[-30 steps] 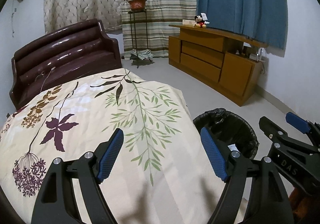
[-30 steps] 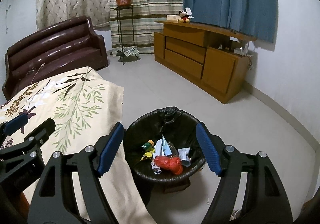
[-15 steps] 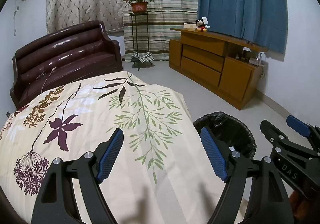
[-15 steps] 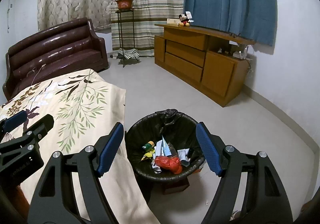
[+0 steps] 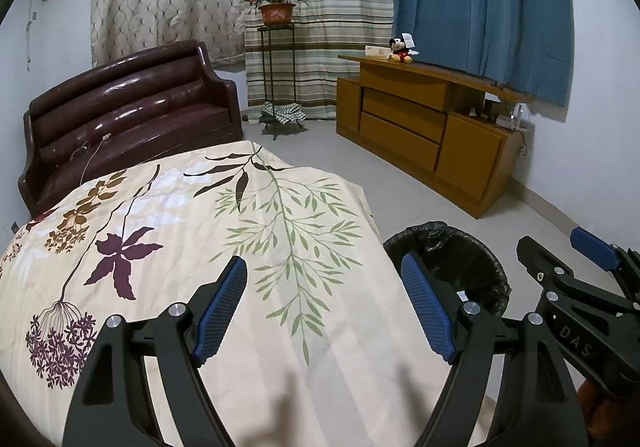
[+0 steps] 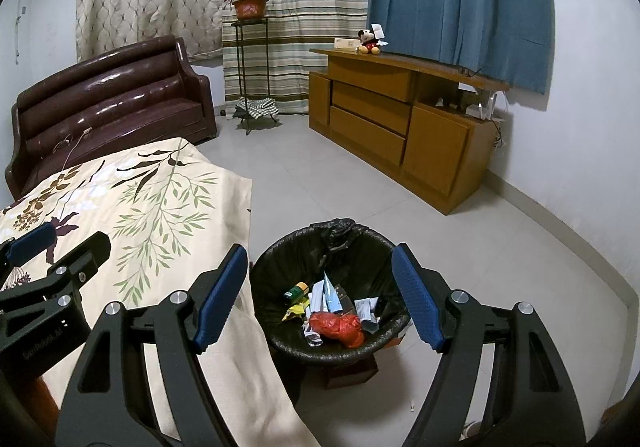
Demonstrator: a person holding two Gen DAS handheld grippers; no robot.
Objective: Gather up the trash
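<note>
The right gripper [image 6: 318,297] stands wide open and empty, as does the left gripper [image 5: 324,309], which hangs over the floral bedspread [image 5: 192,231]. "DAS" reads on the right gripper's arm in the left view. Just ahead of the right gripper sits the black-lined bin [image 6: 288,263], holding trash [image 6: 336,325]: a green-capped bottle lying sideways, wrappers, red plastic.

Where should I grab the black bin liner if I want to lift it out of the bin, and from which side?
Probably the bunched knot of the black bin liner at the far rim: it stands up as loose gathered plastic, while the rest is stretched tight over the bin. Bring the open right gripper in from above, past the red wrapper, with jaws straddling the bunch.
</note>
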